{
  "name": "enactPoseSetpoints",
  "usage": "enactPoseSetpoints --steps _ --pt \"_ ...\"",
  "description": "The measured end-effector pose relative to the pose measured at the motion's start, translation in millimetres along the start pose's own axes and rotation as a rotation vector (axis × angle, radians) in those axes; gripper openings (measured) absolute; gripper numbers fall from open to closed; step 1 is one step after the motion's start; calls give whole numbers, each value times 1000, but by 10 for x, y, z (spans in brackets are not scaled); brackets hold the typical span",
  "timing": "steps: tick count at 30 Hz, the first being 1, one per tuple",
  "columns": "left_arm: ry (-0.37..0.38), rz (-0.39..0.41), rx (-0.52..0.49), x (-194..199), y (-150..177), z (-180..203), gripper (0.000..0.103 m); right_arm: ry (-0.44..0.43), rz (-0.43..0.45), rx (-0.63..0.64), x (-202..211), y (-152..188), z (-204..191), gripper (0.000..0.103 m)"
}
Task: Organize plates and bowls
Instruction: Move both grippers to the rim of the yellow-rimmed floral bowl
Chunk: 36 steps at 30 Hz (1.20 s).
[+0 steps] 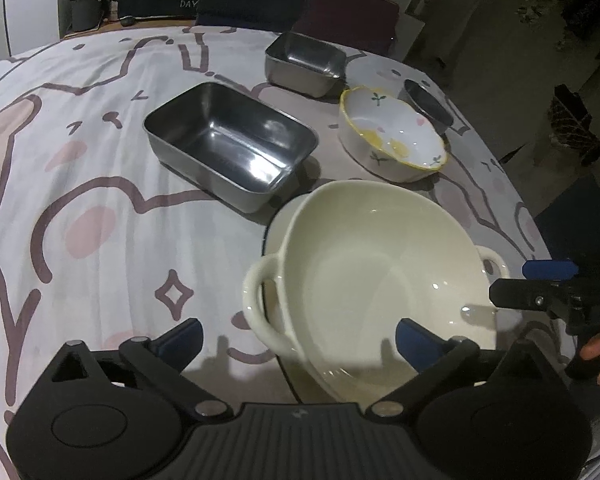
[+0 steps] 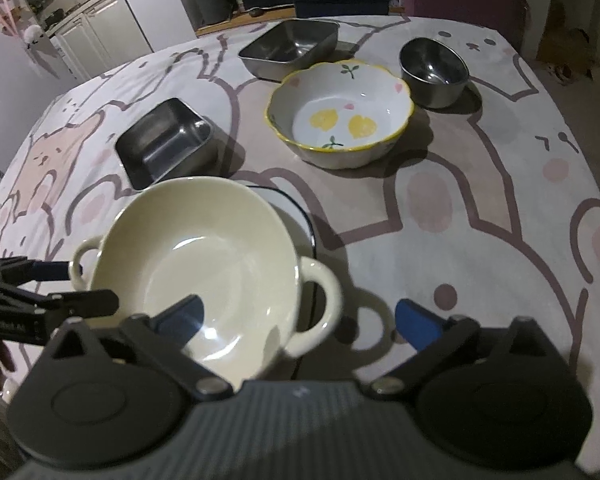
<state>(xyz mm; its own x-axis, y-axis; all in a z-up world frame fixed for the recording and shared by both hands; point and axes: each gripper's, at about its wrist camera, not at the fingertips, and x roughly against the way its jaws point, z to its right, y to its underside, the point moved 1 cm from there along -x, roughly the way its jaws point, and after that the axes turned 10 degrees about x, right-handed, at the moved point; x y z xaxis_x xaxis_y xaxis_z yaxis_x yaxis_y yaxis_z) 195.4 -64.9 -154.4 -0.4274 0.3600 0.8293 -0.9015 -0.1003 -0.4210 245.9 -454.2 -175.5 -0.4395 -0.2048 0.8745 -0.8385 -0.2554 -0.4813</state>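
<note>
A cream two-handled bowl (image 1: 364,264) (image 2: 204,264) rests tilted on a white plate with a dark blue rim (image 2: 300,216), near the table's front. My left gripper (image 1: 300,338) is open, its blue pads wide apart either side of the bowl's left handle (image 1: 256,308) without touching it. My right gripper (image 2: 300,314) is open as well, with the bowl's right handle (image 2: 324,300) in the gap and one pad over the bowl's inside. Each gripper also shows at the edge of the other's view, beside the bowl's rim.
Behind stand a flower-patterned bowl with a yellow rim (image 1: 392,136) (image 2: 340,120), a steel rectangular tray (image 1: 228,140) (image 2: 164,140), a second steel tray (image 1: 304,62) (image 2: 288,46) and a small round steel bowl (image 1: 428,104) (image 2: 434,66). The patterned tablecloth (image 2: 480,240) ends at the right edge.
</note>
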Motion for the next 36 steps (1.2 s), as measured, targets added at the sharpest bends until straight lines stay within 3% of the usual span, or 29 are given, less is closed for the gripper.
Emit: enactPoseSetpoints --steps 9,16,23,28,32,36 --pt "46 48 -24 218 66 153 103 19 74 11 352 89 -77 103" --pt "112 137 -32 494 -69 345 103 50 239 -48 751 58 12 103" --pt "136 261 -85 659 -589 751 103 83 416 -113 971 -107 149 103" --pt "134 280 -109 490 -966 939 103 123 495 -165 929 -306 284 103" --pt "133 278 -112 301 -1232 994 102 157 519 -217 789 -480 439 103" --pt "97 286 -117 51 -1456 956 97 171 476 -279 542 -657 663 103"
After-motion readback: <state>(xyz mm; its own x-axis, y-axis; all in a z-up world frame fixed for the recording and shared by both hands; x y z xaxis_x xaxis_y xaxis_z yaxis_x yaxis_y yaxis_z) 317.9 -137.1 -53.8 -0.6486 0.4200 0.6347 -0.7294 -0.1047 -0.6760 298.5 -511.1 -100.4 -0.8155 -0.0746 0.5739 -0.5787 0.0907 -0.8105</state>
